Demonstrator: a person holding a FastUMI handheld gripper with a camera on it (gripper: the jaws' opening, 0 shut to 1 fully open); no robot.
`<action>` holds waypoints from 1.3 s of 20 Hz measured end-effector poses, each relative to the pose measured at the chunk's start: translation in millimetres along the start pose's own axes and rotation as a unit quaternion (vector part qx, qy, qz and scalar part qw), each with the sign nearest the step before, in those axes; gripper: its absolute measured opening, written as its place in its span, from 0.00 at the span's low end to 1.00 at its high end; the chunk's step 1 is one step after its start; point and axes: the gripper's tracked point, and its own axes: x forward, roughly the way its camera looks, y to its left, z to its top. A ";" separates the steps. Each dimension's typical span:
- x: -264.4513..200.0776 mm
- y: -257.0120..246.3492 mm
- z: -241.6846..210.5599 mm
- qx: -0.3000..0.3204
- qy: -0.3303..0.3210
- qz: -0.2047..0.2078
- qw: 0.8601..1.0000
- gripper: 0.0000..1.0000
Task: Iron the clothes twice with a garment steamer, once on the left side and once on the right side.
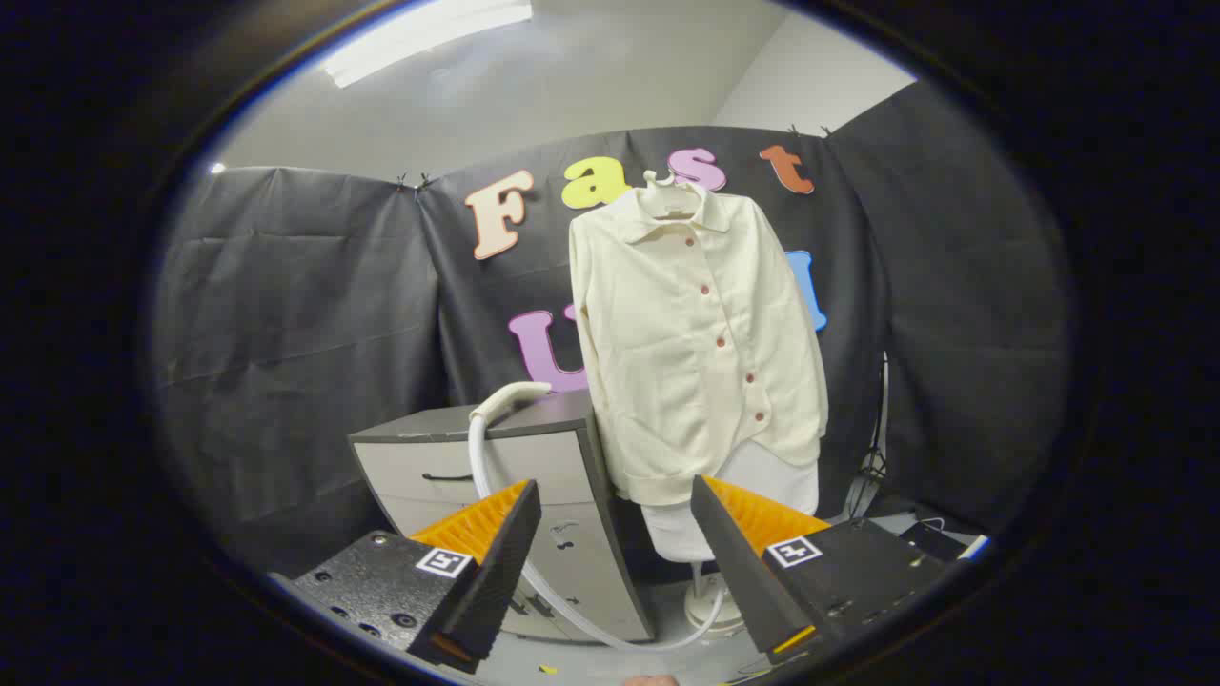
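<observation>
A cream button-up jacket point(696, 343) hangs on a white hanger point(667, 195) in front of the black cloth wall, well beyond my fingers. The white garment steamer head point(510, 395) rests on top of a grey drawer cabinet point(515, 457), to the left of the jacket. Its white hose point(572, 600) curves down the cabinet's front and across to a round white base point(710, 605) on the floor. My gripper point(615, 562) is open with nothing between its fingers, pointing at the gap between the cabinet and the jacket's hem.
A white board-like panel point(762, 486) stands behind the jacket's lower edge on the steamer stand. Cables point(872, 467) hang down the wall at the right, near a dark box point(929, 538) on the floor. The grey floor point(610, 662) lies below my fingers.
</observation>
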 end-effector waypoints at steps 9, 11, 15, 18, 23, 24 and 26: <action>7.8 2.2 0.8 -0.008 -0.007 0.000 1.000 0.97; 11.2 6.3 1.6 -0.006 -0.007 -0.001 1.000 0.97; 14.4 9.0 10.0 -0.008 -0.020 -0.010 1.000 0.96; 20.2 14.4 4.0 -0.017 -0.010 -0.012 1.000 0.97; 31.8 28.9 -4.7 -0.039 0.001 -0.011 0.999 0.97; 34.4 32.3 -5.2 -0.043 0.002 -0.010 0.999 0.97; 39.9 37.5 -5.9 -0.045 0.003 -0.011 0.999 0.97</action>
